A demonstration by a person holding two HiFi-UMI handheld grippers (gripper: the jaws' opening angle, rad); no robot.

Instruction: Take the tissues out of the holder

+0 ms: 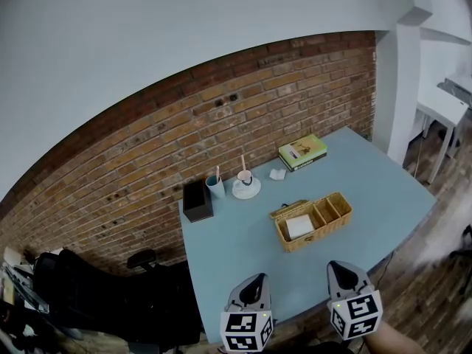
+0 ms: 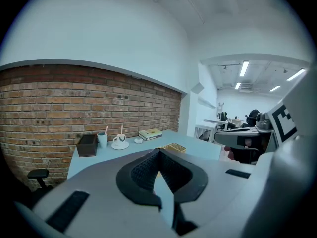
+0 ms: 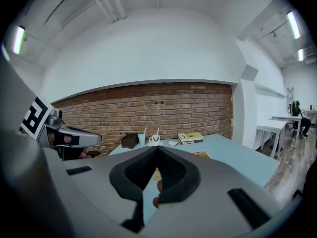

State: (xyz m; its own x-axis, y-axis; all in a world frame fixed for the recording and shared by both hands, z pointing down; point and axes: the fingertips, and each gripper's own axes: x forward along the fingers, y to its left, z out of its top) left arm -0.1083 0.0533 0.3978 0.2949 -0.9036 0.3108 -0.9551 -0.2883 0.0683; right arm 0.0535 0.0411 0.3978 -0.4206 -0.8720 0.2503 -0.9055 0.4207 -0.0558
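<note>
Approach step only, nothing lifted yet. Spotting tissues (image 1: 299, 226), white, in larger end compartment of wicker holder (image 1: 335, 211), mid surface (image 1: 236, 242). Holding left hand-held gripper (image 1: 253, 280) and right hand-held gripper (image 1: 338, 265) clenched shut and empty over near edge, well short of holder. Next up: unclench one, reach forward and down, pinch top of stack, lift clear of rim. Noting book (image 1: 302, 152), cup on saucer (image 1: 245, 178), blue cup (image 1: 215, 186), black box (image 1: 198, 200), small white scrap (image 1: 277, 174) toward wall — all apart from holder, no obstacle in path
</note>
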